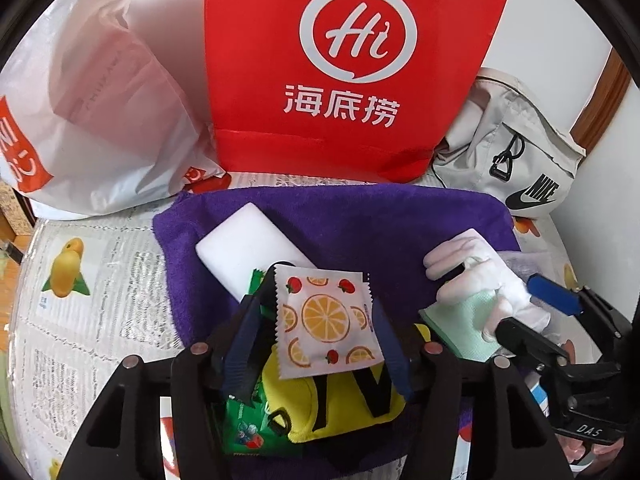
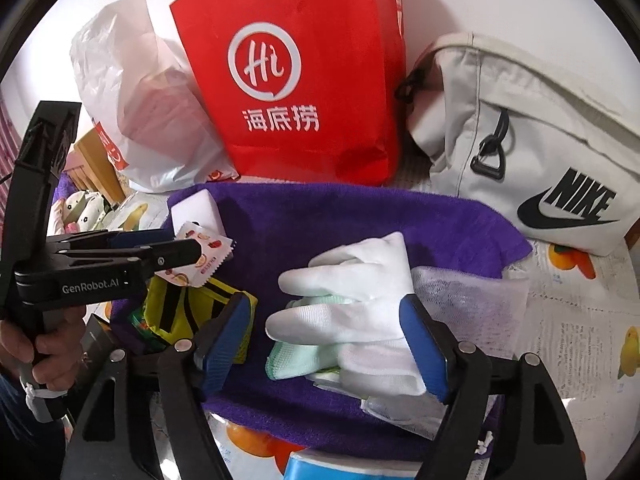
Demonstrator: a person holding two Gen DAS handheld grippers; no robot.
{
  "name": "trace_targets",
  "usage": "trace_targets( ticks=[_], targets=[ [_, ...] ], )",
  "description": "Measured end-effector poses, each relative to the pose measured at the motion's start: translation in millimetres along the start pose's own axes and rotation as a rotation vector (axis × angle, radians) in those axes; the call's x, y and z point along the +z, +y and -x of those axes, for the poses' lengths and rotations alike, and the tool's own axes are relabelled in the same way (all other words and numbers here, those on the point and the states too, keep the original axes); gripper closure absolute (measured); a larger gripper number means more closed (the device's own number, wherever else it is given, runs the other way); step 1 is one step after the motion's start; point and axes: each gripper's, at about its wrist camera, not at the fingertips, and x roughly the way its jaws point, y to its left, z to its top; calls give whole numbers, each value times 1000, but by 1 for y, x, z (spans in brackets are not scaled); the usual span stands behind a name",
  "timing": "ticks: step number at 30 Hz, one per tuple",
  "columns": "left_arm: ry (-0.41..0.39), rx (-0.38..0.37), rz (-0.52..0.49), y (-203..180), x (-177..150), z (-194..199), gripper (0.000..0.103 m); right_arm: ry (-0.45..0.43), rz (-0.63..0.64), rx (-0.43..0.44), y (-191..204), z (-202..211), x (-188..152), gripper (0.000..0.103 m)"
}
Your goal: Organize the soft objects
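Left gripper (image 1: 316, 320) sits low in the frame, jaws parted around the fruit-printed sachet (image 1: 326, 320), which lies loose on the yellow fabric pouch (image 1: 344, 404). Right gripper (image 2: 320, 344), jaws wide, straddles the white knit glove (image 2: 360, 312) at centre, on the purple towel (image 2: 320, 216) covering the counter (image 1: 92, 320).

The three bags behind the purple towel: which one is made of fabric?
The grey-white Nike bag on the right; the red bag is paper, the white one thin plastic.
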Motion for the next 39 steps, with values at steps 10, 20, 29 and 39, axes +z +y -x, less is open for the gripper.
trace_targets(
  ticks=[10,20,29,39],
  targets=[
    [-54,15,2,2,-11,51,42,-39,-41,-16,8,46,-7,27],
    [-119,18,15,2,-53,128,35,-71,-111,-37,15,120,-38,27],
    [-157,11,15,-11,-108,189,29,-147,-107,-70,42,194,-84,21],
    [-228,2,-20,-32,-181,252,21,-253,-67,-152,85,266,-140,2]
  ],
)
